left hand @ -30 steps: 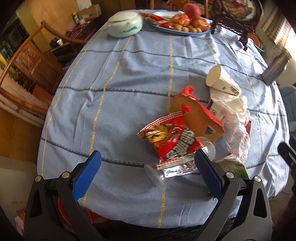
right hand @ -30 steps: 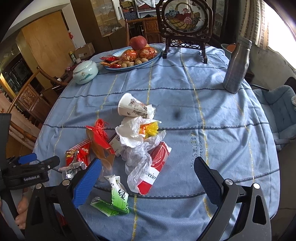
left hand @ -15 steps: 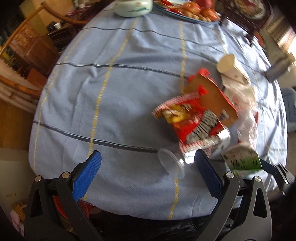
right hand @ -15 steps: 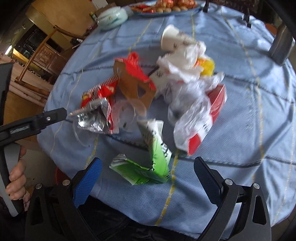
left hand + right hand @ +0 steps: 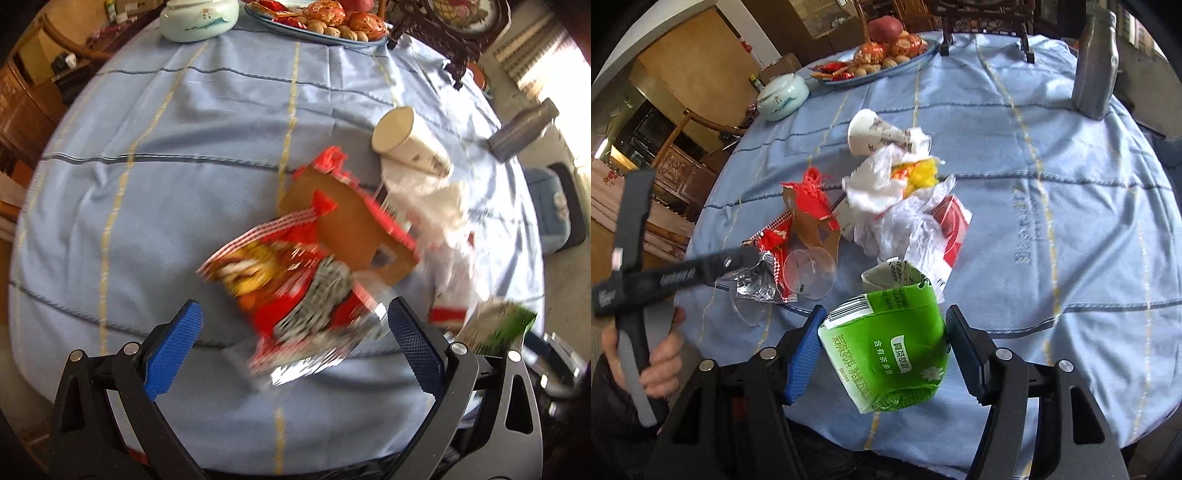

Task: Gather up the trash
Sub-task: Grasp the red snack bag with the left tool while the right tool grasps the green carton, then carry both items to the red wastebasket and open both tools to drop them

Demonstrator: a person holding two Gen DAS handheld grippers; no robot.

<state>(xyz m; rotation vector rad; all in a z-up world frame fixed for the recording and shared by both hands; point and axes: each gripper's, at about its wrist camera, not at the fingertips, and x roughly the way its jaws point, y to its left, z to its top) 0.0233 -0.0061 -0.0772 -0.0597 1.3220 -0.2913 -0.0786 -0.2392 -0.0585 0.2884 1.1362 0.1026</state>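
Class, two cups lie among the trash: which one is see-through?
The clear plastic cup beside the red snack wrapper; the paper cup farther back is opaque white.

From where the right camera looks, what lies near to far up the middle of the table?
Green carton in the right tool → crumpled clear plastic → white tissue → tipped paper cup → snack plate.

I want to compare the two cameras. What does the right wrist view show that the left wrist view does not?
Only the right wrist view shows the right hand-held gripper shut on the green carton, the yellow wrapper and the person's hand. Only the left wrist view shows the left hand-held gripper open at the red snack bag. Both show the paper cup, the metal bottle and the fruit plate.
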